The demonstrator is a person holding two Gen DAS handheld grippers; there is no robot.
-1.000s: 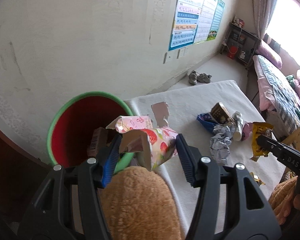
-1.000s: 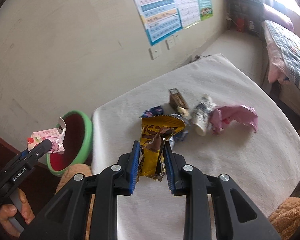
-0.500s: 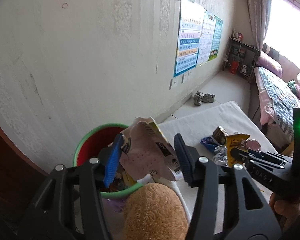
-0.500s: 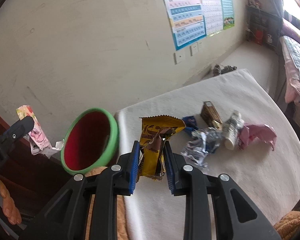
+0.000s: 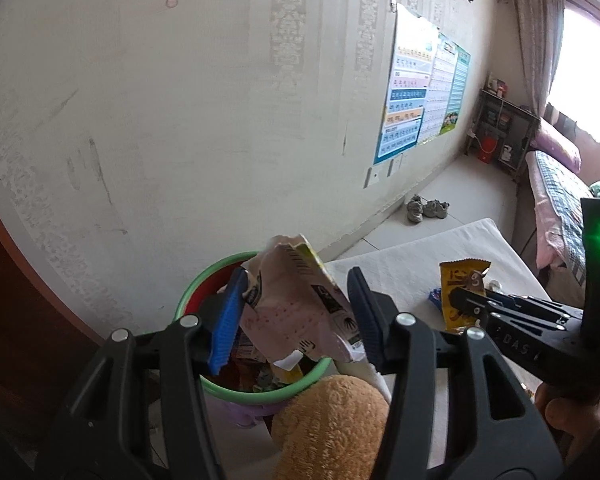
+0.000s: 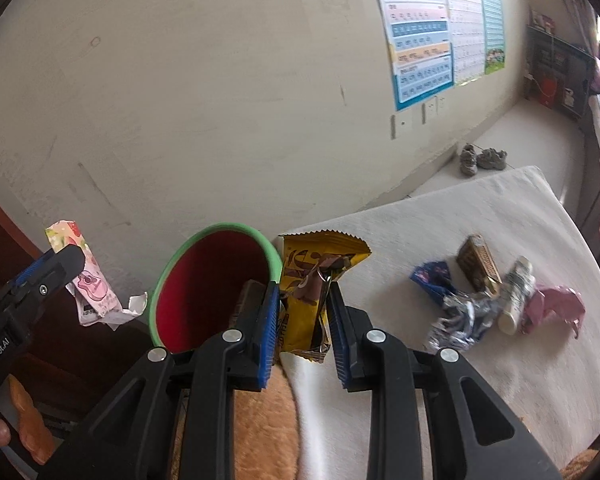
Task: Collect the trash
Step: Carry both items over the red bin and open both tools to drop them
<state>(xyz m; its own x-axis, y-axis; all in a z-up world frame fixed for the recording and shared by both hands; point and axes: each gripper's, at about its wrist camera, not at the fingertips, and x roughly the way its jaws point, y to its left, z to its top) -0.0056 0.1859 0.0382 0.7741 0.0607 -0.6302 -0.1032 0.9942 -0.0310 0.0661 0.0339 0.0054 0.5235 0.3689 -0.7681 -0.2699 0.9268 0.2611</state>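
Observation:
A green-rimmed bin with a red inside stands by the white-covered table's left corner, with wrappers in it. My left gripper is shut on a crumpled pink carton, held over the bin's mouth. In the right wrist view the same carton hangs from the left gripper, left of the bin. My right gripper is shut on a yellow snack wrapper, just right of the bin's rim. The left wrist view shows that wrapper too.
On the table lie a blue wrapper, a brown box, silver foil, a small white bottle and a pink wrapper. A tan plush thing sits under the grippers. The wall is close behind the bin.
My left gripper rose with the carton, which turned in the jaws. My right gripper carried the yellow wrapper left, from the pile to the bin's rim.

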